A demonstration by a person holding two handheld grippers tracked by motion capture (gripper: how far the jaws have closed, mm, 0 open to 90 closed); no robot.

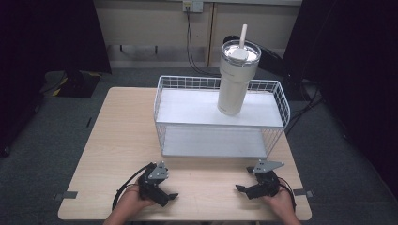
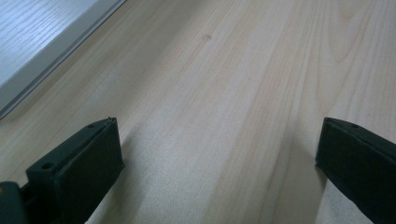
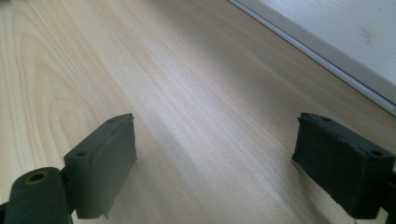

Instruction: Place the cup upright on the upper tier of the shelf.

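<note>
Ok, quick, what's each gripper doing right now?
Left gripper: open, empty, over the table.
Right gripper: open, empty, over the table.

High view. A wooden table (image 1: 117,140) carries a white two-tier wire rack (image 1: 220,117). A cream tumbler (image 1: 235,79) with lid and straw (image 1: 243,36) stands upright on the top shelf, right of centre. Near the front edge, the left gripper (image 1: 170,196) and right gripper (image 1: 240,188) rest low, well apart, each held by a hand, tips pointing inward.
</note>
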